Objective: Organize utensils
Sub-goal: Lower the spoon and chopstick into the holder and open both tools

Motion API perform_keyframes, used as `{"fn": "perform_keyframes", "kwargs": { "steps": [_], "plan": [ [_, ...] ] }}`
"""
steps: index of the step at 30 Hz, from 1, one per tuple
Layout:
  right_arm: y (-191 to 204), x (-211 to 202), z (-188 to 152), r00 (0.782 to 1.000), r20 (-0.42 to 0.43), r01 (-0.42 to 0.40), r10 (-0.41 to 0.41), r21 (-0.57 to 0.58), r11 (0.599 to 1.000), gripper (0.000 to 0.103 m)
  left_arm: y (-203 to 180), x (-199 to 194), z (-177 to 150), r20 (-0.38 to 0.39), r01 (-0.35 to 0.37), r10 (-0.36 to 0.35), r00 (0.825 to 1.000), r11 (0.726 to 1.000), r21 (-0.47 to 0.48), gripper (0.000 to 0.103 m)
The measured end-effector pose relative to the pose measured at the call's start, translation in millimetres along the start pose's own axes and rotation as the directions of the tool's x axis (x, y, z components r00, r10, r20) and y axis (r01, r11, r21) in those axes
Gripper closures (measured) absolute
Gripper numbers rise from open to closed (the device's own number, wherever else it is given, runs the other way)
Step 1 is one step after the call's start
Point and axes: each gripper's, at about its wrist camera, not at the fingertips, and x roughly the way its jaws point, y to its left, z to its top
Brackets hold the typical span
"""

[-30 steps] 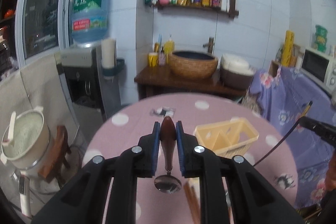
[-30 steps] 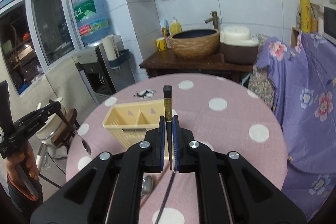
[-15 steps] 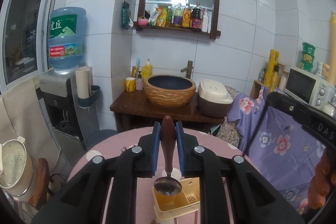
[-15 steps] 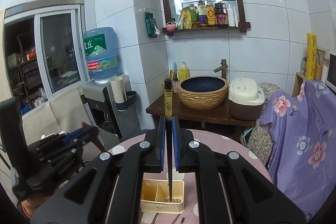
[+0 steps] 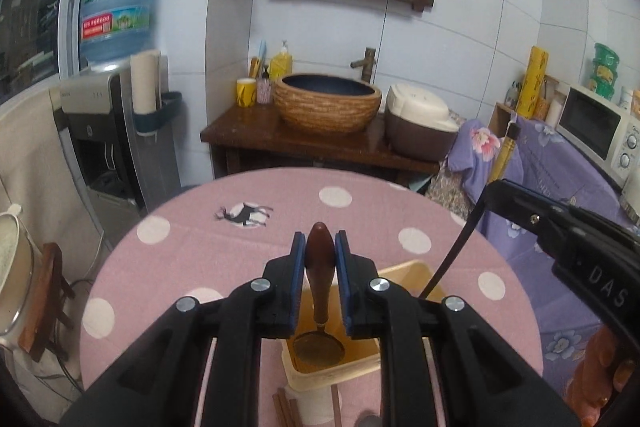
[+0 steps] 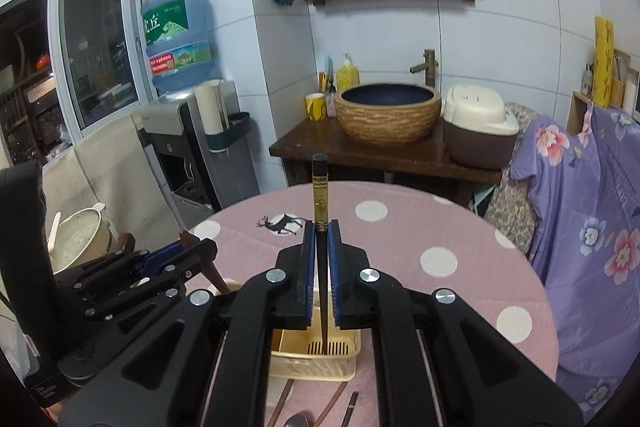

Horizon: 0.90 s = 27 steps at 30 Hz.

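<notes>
The left tongs (image 5: 320, 255) clench a wooden-handled spoon (image 5: 319, 275) — bowl hanging down inside the yellow basket (image 5: 404, 273) on the pink surface (image 5: 240, 239). The right tongs (image 6: 320, 243) grip a black chopstick (image 6: 320, 195) upright, tip in the basket — both point steeply downward.

Home kitchen, basin sink (image 5: 327, 101), microwave (image 5: 593, 127), water dispenser (image 5: 105, 115)
</notes>
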Motion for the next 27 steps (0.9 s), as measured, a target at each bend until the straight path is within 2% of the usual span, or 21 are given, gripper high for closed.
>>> {"fn": "perform_keyframes", "kwargs": {
  "steps": [6, 9, 14, 17, 20, 22, 23, 24, 25, 26, 27],
  "plan": [
    [-3, 17, -20, 0.999, -0.049, -0.011, 0.011, 0.01, 1.0, 0.096, 2, 18, -20, -0.045, -0.011, 0.011, 0.999, 1.0, 0.006, 0.087],
    [-5, 21, -25, 0.998, -0.057, -0.006, 0.006, 0.011, 1.0, 0.1, 3, 26, -26, -0.068, -0.015, 0.015, 0.998, 1.0, 0.0, 0.087],
    [-7, 23, -29, 0.999, -0.054, 0.007, -0.006, 0.018, 1.0, 0.1, 6, 35, -34, -0.098, -0.017, 0.016, 0.995, 1.0, -0.004, 0.087],
    [-9, 22, -32, 0.999, -0.044, 0.01, -0.009, 0.023, 1.0, 0.1, 5, 36, -36, -0.101, -0.014, 0.014, 0.995, 1.0, 0.004, 0.087],
    [-7, 20, -33, 0.999, -0.032, 0.027, -0.026, 0.012, 1.0, 0.099, 4, 29, -36, -0.067, -0.027, 0.028, 0.997, 0.999, 0.023, 0.086],
    [-7, 14, -36, 0.999, -0.014, 0.031, -0.031, 0.004, 0.999, 0.095, 2, 23, -36, -0.055, -0.027, 0.029, 0.998, 0.999, 0.037, 0.08],
    [-7, 12, -36, 0.999, -0.008, 0.034, -0.034, 0.007, 0.999, 0.091, 2, 20, -37, -0.048, -0.021, 0.023, 0.999, 0.999, 0.038, 0.068],
    [-8, 8, -39, 0.999, 0.007, 0.035, -0.035, 0.014, 0.999, 0.078, 2, 15, -38, -0.037, -0.016, 0.018, 0.999, 0.999, 0.036, 0.052],
    [-9, 4, -40, 0.999, 0.023, 0.038, -0.038, 0.02, 0.999, 0.066, 3, 9, -39, -0.02, -0.018, 0.018, 1.0, 0.999, 0.031, 0.046],
    [-11, -2, -42, 0.998, 0.045, 0.045, -0.046, 0.022, 0.999, 0.061, 3, 3, -40, -0.004, -0.02, 0.02, 1.0, 0.999, 0.028, 0.038],
    [-12, -7, -44, 0.996, 0.064, 0.057, -0.059, 0.019, 0.998, 0.058, 3, -2, -42, 0.011, -0.021, 0.021, 1.0, 0.999, 0.029, 0.035]
  ]
}}
